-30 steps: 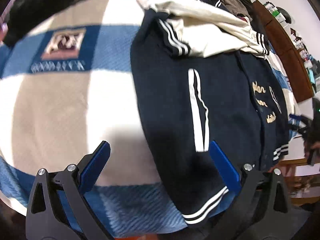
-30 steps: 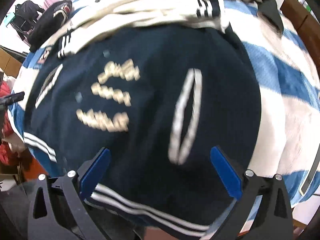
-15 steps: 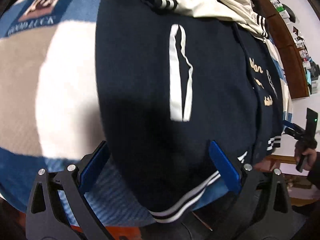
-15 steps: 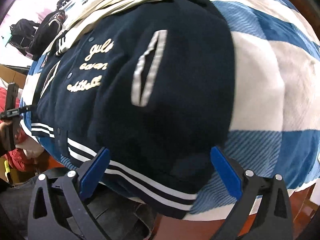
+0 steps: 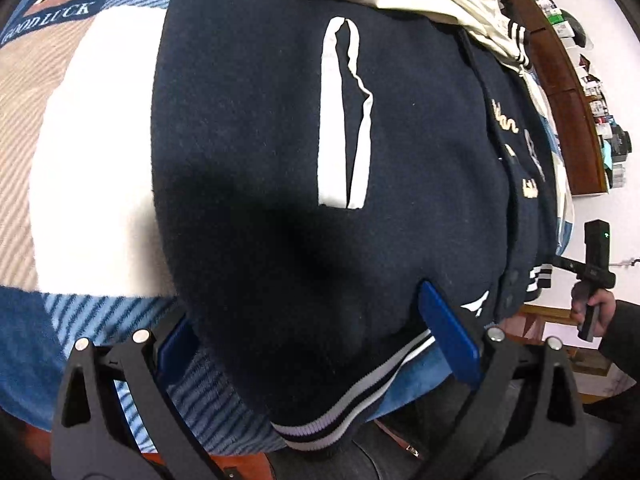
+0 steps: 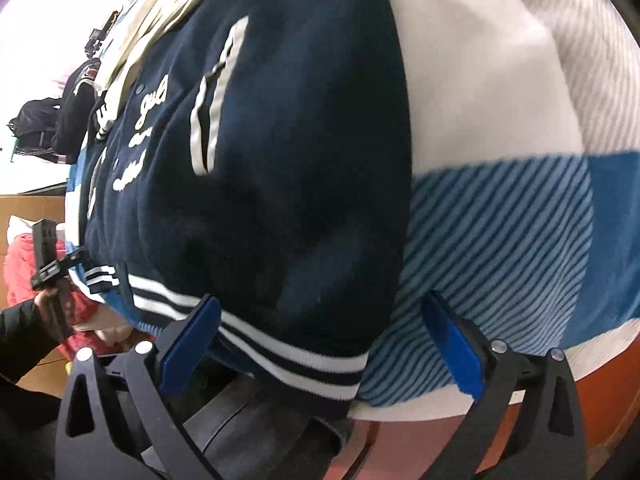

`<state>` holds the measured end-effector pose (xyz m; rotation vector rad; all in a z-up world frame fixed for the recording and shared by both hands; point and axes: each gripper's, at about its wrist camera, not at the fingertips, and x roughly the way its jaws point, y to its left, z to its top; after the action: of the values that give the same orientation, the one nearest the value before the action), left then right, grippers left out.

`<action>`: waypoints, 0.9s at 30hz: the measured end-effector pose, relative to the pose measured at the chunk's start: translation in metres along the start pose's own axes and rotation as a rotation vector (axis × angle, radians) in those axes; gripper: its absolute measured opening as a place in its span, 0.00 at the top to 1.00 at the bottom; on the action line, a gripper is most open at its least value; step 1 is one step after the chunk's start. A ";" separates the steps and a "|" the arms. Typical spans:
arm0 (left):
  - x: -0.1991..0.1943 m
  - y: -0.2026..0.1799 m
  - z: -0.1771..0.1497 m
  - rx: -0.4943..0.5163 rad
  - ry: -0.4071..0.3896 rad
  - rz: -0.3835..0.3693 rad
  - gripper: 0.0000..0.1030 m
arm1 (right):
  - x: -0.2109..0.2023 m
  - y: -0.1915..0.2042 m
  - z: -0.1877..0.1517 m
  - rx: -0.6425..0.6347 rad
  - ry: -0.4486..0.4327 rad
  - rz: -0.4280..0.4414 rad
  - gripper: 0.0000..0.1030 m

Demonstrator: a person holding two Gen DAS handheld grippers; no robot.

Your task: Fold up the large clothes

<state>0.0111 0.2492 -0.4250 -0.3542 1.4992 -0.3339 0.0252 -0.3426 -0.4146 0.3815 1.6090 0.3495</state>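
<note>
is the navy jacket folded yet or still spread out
Spread out: the jacket lies flat on the blanket, both pockets and striped hem showing, no fold in its body.

Two close wrist views from the near edge, both across one navy jacket (image 5: 280,140).

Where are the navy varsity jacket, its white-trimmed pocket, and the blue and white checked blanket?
navy varsity jacket (image 5: 260,128): left wrist view, front panel.
white-trimmed pocket (image 5: 346,116): left wrist view, middle of the opening.
blue and white checked blanket (image 6: 500,232): right wrist view, striped blue square.
</note>
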 end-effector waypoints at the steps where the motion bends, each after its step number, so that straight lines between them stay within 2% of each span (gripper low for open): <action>1: 0.001 0.000 0.001 -0.002 0.000 0.000 0.07 | 0.003 0.002 0.000 0.003 0.014 0.025 0.04; 2: 0.001 0.000 0.001 -0.011 -0.001 -0.009 0.07 | 0.005 0.007 0.000 0.002 0.020 0.040 0.05; 3: 0.001 0.001 0.002 -0.025 -0.004 -0.034 0.07 | 0.008 0.012 0.001 -0.002 0.026 0.058 0.10; 5: 0.000 0.002 0.003 -0.047 -0.009 -0.102 0.07 | 0.014 0.018 0.005 0.015 0.043 0.022 0.11; 7: 0.000 0.000 0.002 -0.051 -0.001 -0.134 0.07 | 0.019 0.019 0.009 0.053 0.047 0.032 0.11; 12: 0.001 0.000 0.000 -0.062 0.012 -0.145 0.11 | 0.026 0.011 0.010 0.103 0.060 0.028 0.33; 14: 0.003 0.001 0.000 -0.074 0.016 -0.132 0.19 | 0.026 0.007 0.010 0.114 0.071 0.053 0.37; 15: 0.004 0.003 0.000 -0.080 0.020 -0.118 0.29 | 0.025 0.007 0.012 0.113 0.073 0.051 0.42; 16: 0.003 0.005 -0.002 -0.085 0.021 -0.116 0.43 | 0.025 0.009 0.012 0.100 0.077 0.044 0.45; 19: 0.000 0.010 -0.002 -0.102 0.031 -0.142 0.64 | 0.018 0.015 0.010 0.068 0.082 0.034 0.60; 20: -0.002 0.010 -0.002 -0.105 0.035 -0.150 0.68 | 0.017 0.018 0.010 0.069 0.081 0.033 0.65; 22: -0.007 0.007 0.000 -0.111 0.045 -0.148 0.76 | 0.009 0.019 0.010 0.082 0.086 0.053 0.69; 27: -0.031 -0.006 0.008 -0.111 0.056 -0.187 0.84 | -0.014 0.037 0.009 0.044 0.068 0.105 0.78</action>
<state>0.0175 0.2576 -0.3944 -0.5794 1.5467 -0.4124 0.0364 -0.3157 -0.3861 0.4938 1.6691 0.4112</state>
